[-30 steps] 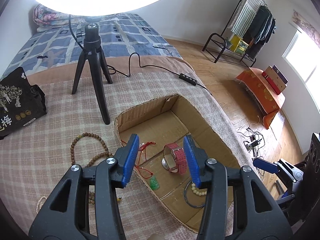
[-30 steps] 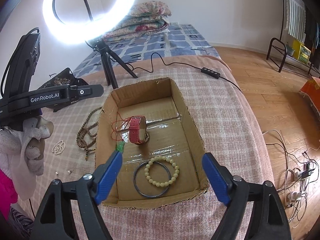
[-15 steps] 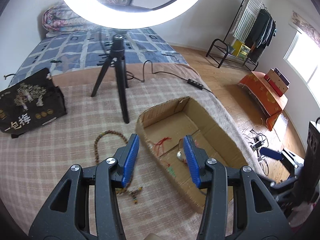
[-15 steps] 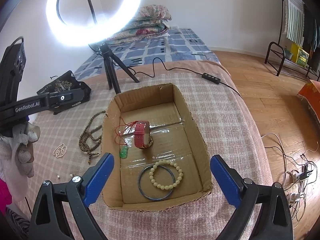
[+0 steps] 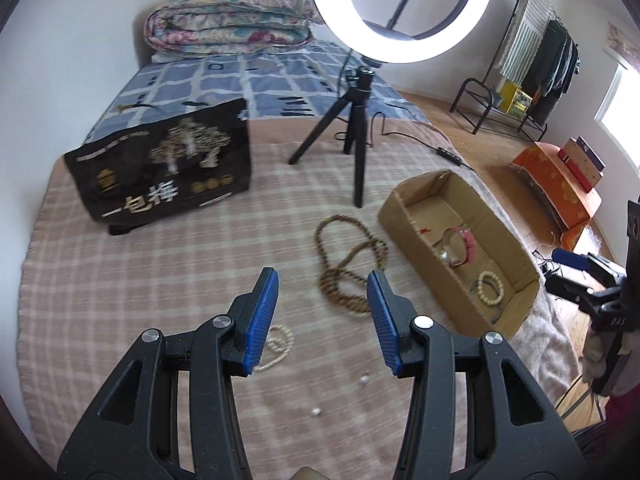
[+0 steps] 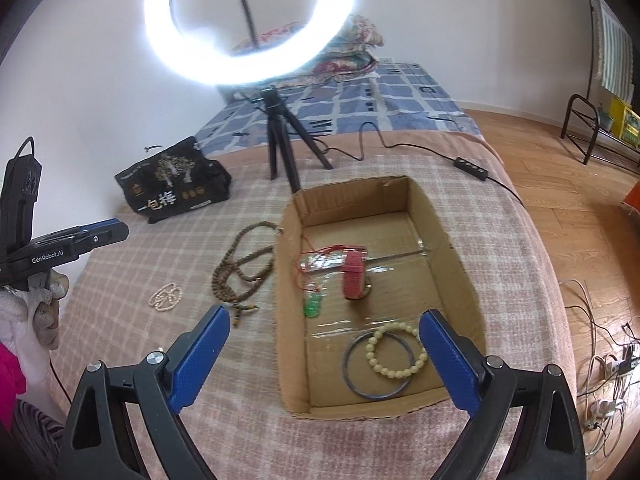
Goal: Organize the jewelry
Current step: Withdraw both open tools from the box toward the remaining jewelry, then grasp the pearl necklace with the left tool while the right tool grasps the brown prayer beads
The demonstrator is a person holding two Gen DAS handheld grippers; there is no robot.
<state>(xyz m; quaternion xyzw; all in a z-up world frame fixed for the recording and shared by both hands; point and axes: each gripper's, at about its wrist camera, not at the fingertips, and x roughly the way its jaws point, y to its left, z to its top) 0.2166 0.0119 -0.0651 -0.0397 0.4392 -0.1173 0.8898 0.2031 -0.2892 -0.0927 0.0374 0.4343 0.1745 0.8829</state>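
Jaws of our left gripper [image 5: 322, 312] stand partly spread with nothing between them, hanging above the checked blanket [image 5: 140, 280] on the bed. Just beyond its left pad a small pale bead string [image 5: 278, 346] lies on the blanket, partly hidden by that pad. Farther out and a little right lies the long brown bead necklace [image 5: 348, 264], looped on itself. Jaws of our right gripper [image 6: 324, 344] are wide and closing a little, also with nothing between them, held over the near end of the cardboard box [image 6: 460, 280]. In the box, nearest us, a cream bead bracelet [image 6: 396, 350] overlaps a dark bangle [image 6: 360, 384]. Farther in a red-strapped watch [image 6: 354, 276] stands on its edge, and left of it a green pendant [image 6: 313, 306] lies on a red cord. Left of the box, on the blanket, we see the brown necklace and the pale string. Beyond it all stand a ring light [image 6: 248, 20] on a tripod and a black bag [image 6: 172, 184].
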